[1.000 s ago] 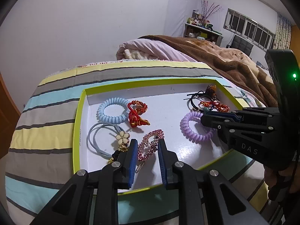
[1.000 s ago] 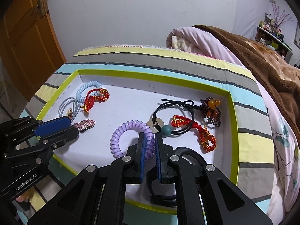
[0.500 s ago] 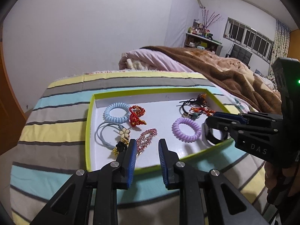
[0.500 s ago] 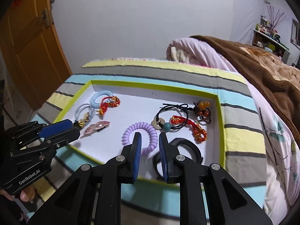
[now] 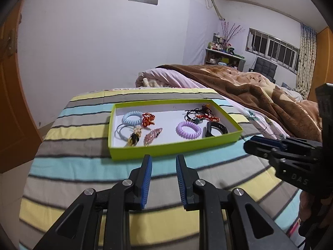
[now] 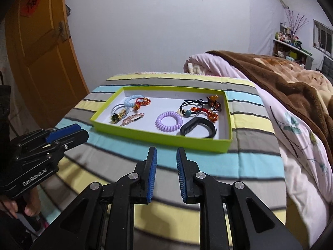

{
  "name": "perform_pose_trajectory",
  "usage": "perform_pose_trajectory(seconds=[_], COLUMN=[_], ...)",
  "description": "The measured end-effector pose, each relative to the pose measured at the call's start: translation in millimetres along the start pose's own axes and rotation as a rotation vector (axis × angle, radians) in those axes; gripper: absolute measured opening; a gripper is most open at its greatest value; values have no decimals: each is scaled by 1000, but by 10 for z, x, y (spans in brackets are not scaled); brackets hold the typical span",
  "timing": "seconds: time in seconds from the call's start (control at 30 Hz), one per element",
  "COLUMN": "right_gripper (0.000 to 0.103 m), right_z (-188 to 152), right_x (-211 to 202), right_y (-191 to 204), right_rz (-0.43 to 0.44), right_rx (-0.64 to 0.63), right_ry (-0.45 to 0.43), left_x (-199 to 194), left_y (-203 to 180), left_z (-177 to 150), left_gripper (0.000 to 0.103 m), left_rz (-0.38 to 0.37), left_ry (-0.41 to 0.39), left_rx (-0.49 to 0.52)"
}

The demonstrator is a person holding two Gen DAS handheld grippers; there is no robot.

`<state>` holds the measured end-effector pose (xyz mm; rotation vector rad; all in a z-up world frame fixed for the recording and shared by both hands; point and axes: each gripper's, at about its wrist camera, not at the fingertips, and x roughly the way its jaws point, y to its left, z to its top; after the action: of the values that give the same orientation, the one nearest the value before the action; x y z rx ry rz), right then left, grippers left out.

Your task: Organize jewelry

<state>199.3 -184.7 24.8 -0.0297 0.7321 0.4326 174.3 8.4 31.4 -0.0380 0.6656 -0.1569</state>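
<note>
The left hand-held gripper [image 5: 163,162] is hovering over the striped bedspread [image 5: 83,162] with its jaws apart and nothing between them. The right hand-held gripper [image 6: 165,156] is hanging likewise, jaws apart and empty, showing at 3 o'clock in the left view. Bare striped cloth is lying between both grippers and the near wall of the green tray [image 6: 162,136] at 12 o'clock. Inside, the black bracelet [image 6: 197,128] is sitting just beside the near right wall, the purple coil tie [image 6: 169,121] just left of it, the pink clip [image 6: 133,118] near the left. Farther back, the blue coil tie [image 6: 131,101] is lying at 11 o'clock and the black cord tie [image 6: 192,107] at 1 o'clock. A brown blanket [image 6: 291,83] is bordering the right side.
</note>
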Motion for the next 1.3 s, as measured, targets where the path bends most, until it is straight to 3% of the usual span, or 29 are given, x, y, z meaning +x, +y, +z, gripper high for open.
perform_pose_trajectory(seconds=[0.43, 0.6, 1.3], right_gripper=[21, 40, 40], right_z=[-497, -673, -831], right_x=[-534, -678, -743], right_y=[146, 176, 285], right_rz=[-19, -25, -55], right_rx=[2, 15, -16], right_ry=[-62, -78, -69], left_x=[-570, -743, -833], left_y=[-174, -179, -198], left_z=[-492, -646, -795], left_gripper=[23, 23, 23], left_rz=[66, 68, 95], left_ry=[-47, -65, -80], left_rx=[-3, -33, -31])
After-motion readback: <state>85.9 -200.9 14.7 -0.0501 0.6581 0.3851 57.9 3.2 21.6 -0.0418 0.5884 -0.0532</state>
